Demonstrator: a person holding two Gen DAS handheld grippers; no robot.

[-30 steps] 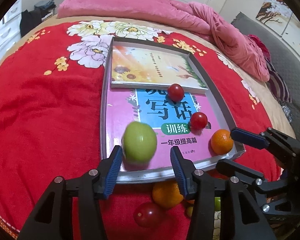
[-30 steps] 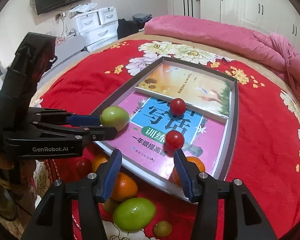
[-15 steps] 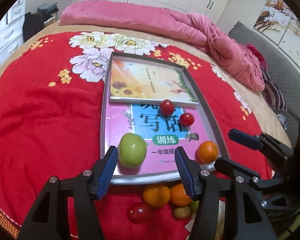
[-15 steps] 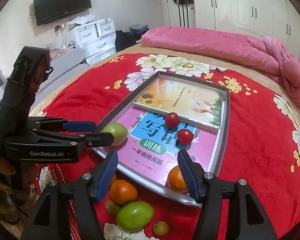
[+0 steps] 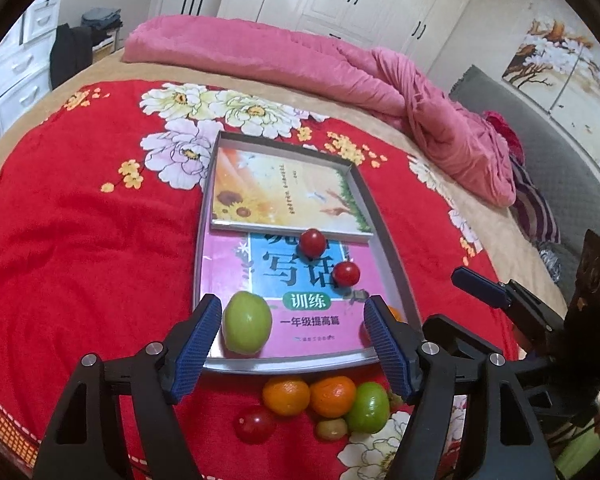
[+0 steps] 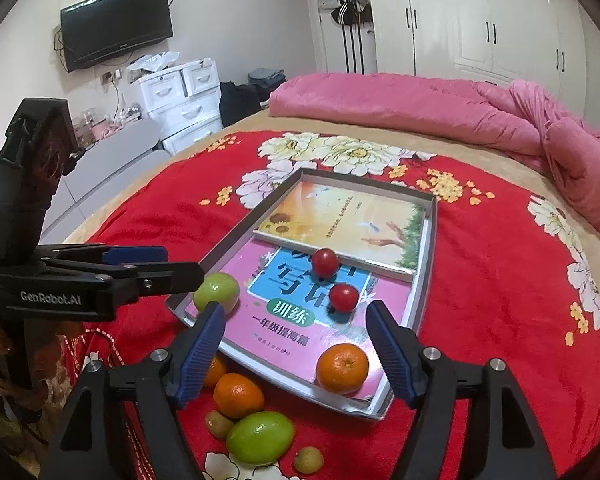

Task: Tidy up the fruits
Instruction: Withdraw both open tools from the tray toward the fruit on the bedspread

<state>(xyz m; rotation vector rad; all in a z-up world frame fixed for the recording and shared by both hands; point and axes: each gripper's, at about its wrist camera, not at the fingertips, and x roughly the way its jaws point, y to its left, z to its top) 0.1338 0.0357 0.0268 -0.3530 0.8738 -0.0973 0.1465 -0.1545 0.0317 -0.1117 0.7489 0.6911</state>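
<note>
Fruits: green apple [image 5: 247, 328] and orange [image 6: 342, 368] lie loose in tray [image 5: 396, 276]; left hand-held gripper [image 5: 292, 344] and right hand-held gripper [image 6: 296, 350], jaws just opening, spread, empty. Risk: bumped tray on the soft bed rolls them out.

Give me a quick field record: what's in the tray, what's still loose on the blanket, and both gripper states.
tray: two books; green apple, two cherry tomatoes, one orange
blanket: two oranges, green fruit, tomato, small brownish fruits
left gripper: just opened, holding nothing
right gripper: just opened, holding nothing
</note>
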